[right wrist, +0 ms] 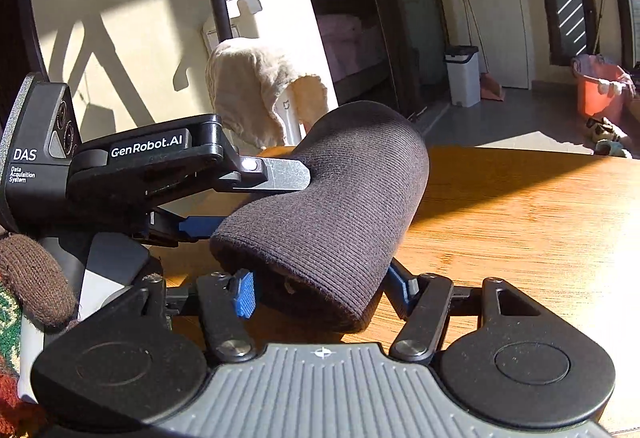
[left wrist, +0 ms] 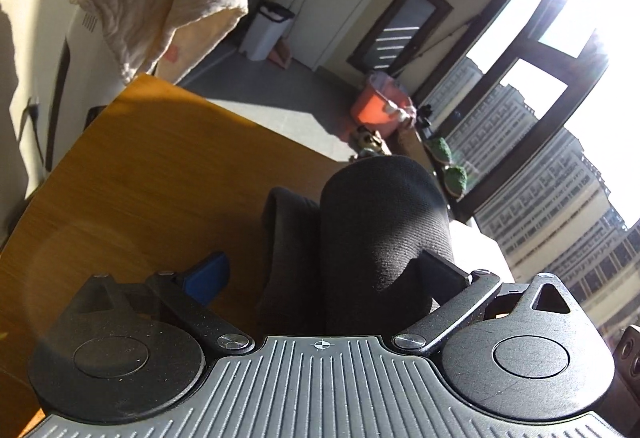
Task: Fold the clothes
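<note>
Two grippers clamp one dark knitted garment (right wrist: 336, 206) above a wooden table (right wrist: 520, 222): the left gripper (left wrist: 320, 274) and right gripper (right wrist: 320, 286) each pinch its folded cloth.

Both wrist cameras closely face the dark garment (left wrist: 380, 222).

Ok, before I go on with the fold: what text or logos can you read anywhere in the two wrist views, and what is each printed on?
"GenRobot.AI": white print on the arm of the left gripper, seen in the right wrist view.
"DAS": on the grey body of that gripper.
"Data Acquisition System": small print under "DAS", just legible.
A small mark on the white post under the cream cloth: too small to read.
Left wrist view: no readable text.
</note>
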Demonstrator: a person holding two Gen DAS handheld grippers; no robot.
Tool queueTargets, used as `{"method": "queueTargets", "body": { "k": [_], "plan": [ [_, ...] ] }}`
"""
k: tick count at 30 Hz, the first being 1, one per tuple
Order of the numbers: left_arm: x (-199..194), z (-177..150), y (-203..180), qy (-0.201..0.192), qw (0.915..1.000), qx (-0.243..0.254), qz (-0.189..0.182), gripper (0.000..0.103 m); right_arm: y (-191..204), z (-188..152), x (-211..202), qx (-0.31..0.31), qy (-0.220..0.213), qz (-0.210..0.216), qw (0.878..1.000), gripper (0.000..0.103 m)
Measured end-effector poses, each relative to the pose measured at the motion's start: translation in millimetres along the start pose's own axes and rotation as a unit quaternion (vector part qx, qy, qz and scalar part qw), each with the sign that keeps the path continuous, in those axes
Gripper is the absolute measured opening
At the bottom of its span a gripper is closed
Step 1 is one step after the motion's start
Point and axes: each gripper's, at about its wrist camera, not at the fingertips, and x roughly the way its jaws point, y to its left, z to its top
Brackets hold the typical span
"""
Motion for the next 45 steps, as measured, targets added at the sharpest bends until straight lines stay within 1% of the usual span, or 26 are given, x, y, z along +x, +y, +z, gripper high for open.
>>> {"method": "queueTargets", "body": {
  "k": [1,3,8,11,12,13,14,15,16,19,21,22,24,25,27,29,31,32,33,36,39,40,41,43,44,45],
  "plan": [
    [1.9,-2.2,-4.7,0.006,0.9999,0.005,-0.007,0.103,-8.9,-0.9,-7.0,0.011,0.003,0.007,1.000,0.046],
    [10.0,-9.2,-19.5,0.019,0.9995,0.015,-0.022,0.103,-20.6,-5.0,-24.6,0.008,0.004,-0.003,1.000,0.045],
    [34.9,-29.0,-65.2,0.053,0.9952,0.044,-0.070,0.103,-46.0,-17.5,-74.0,-0.037,0.002,-0.068,0.997,0.045],
    [44.6,-37.8,-88.7,0.063,0.9929,0.065,-0.078,0.103,-61.0,-24.0,-94.5,-0.057,0.001,-0.106,0.993,0.047],
    [46.0,-39.8,-94.6,0.063,0.9927,0.071,-0.075,0.103,-62.8,-25.7,-99.3,-0.066,-0.003,-0.121,0.990,0.052],
    [45.9,-41.0,-99.2,0.060,0.9928,0.075,-0.071,0.103,-62.5,-27.7,-104.0,-0.081,-0.011,-0.140,0.987,0.056],
    [43.9,-41.4,-101.5,0.055,0.9930,0.081,-0.067,0.103,-60.4,-29.7,-108.4,-0.100,-0.021,-0.157,0.982,0.065],
    [41.9,-41.8,-103.8,0.050,0.9931,0.086,-0.063,0.103,-57.7,-31.6,-112.3,-0.118,-0.030,-0.168,0.978,0.069],
    [40.0,-42.1,-105.8,0.046,0.9930,0.092,-0.059,0.103,-54.0,-33.7,-116.0,-0.136,-0.039,-0.176,0.974,0.070],
    [38.3,-39.9,-103.5,0.045,0.9930,0.097,-0.051,0.103,-32.8,-40.1,-120.0,-0.205,-0.072,-0.185,0.958,0.075],
    [41.6,-39.1,-100.6,0.049,0.9935,0.087,-0.054,0.103,-12.7,-44.1,-119.4,-0.260,-0.100,-0.187,0.942,0.088],
    [43.7,-39.2,-99.3,0.052,0.9937,0.081,-0.057,0.103,-2.5,-44.2,-116.5,-0.283,-0.103,-0.180,0.937,0.091],
    [47.9,-40.9,-97.8,0.056,0.9940,0.069,-0.063,0.103,12.8,-41.8,-105.9,-0.307,-0.094,-0.168,0.932,0.093],
    [49.1,-41.3,-96.8,0.058,0.9941,0.064,-0.066,0.103,17.4,-40.9,-97.3,-0.317,-0.079,-0.170,0.930,0.093],
    [48.2,-40.0,-94.0,0.056,0.9945,0.057,-0.067,0.103,22.2,-40.9,-77.5,-0.336,-0.041,-0.181,0.923,0.094],
    [38.7,-38.1,-91.1,0.044,0.9951,0.062,-0.063,0.102,19.1,-44.1,-65.0,-0.344,-0.025,-0.197,0.918,0.094],
    [26.8,-35.2,-87.9,0.025,0.9954,0.081,-0.046,0.102,13.4,-45.0,-59.0,-0.339,-0.019,-0.210,0.917,0.087],
    [23.4,-34.3,-86.9,0.017,0.9949,0.094,-0.032,0.101,10.8,-43.4,-59.5,-0.333,-0.021,-0.212,0.919,0.080],
    [22.1,-33.9,-86.2,0.015,0.9940,0.107,-0.018,0.099,9.1,-41.4,-60.6,-0.328,-0.023,-0.213,0.920,0.070],
    [29.4,-35.8,-85.3,0.029,0.9903,0.136,0.011,0.079,8.9,-35.9,-62.8,-0.334,-0.025,-0.213,0.918,0.055],
    [35.9,-41.3,-85.9,0.038,0.9872,0.154,0.014,0.068,11.3,-35.9,-60.9,-0.355,-0.024,-0.215,0.909,0.049],
    [37.2,-43.0,-85.9,0.039,0.9866,0.158,0.012,0.062,11.5,-35.3,-60.8,-0.358,-0.025,-0.215,0.908,0.047],
    [36.2,-46.6,-82.8,0.041,0.9868,0.157,0.004,0.060,10.1,-32.0,-61.4,-0.358,-0.026,-0.214,0.909,0.046],
    [34.9,-48.8,-80.7,0.042,0.9865,0.158,-0.011,0.052,7.5,-19.8,-64.0,-0.340,-0.027,-0.205,0.918,0.044],
    [33.9,-49.7,-80.7,0.042,0.9857,0.162,-0.017,0.050,6.5,-12.0,-65.5,-0.325,-0.028,-0.198,0.924,0.043],
    [32.9,-50.7,-80.9,0.044,0.9849,0.166,-0.022,0.048,7.7,-5.9,-66.2,-0.322,-0.030,-0.194,0.926,0.042]
  ]
}}
